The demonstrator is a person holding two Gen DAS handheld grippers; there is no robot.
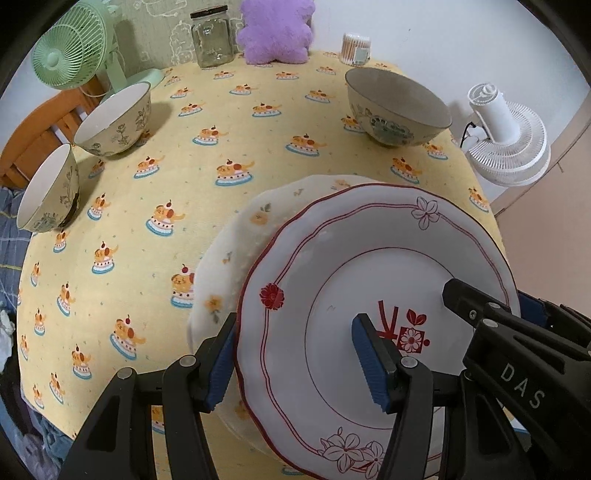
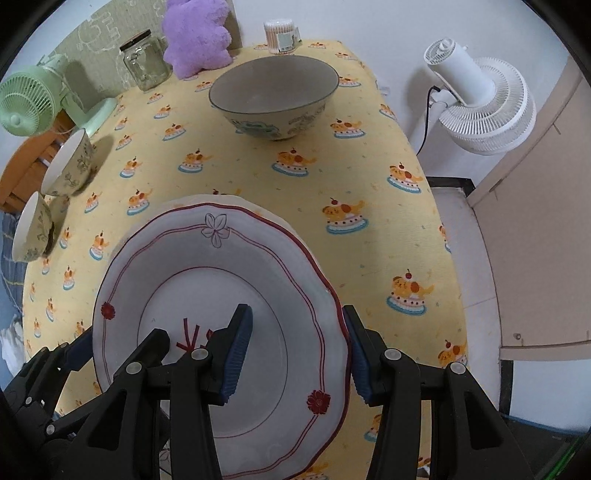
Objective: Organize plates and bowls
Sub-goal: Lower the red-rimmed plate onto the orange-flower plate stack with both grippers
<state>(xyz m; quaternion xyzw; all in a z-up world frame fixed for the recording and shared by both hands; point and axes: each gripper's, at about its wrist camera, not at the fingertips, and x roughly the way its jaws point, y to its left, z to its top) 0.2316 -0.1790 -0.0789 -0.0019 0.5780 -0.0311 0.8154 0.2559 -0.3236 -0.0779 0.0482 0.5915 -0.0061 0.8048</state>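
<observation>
Above the floral plate (image 1: 236, 236), both tools, left (image 1: 301, 363) and right (image 2: 295, 349), clamp the red-rimmed plate (image 1: 369, 266); lower it level and centered.

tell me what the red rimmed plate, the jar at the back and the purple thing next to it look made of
Red rimmed plate: probably glazed ceramic, smooth white with a soft sheen and printed red flowers.
Jar: clear glass, see-through, with a dark lid.
Purple thing: plush fabric, fuzzy surface.
</observation>
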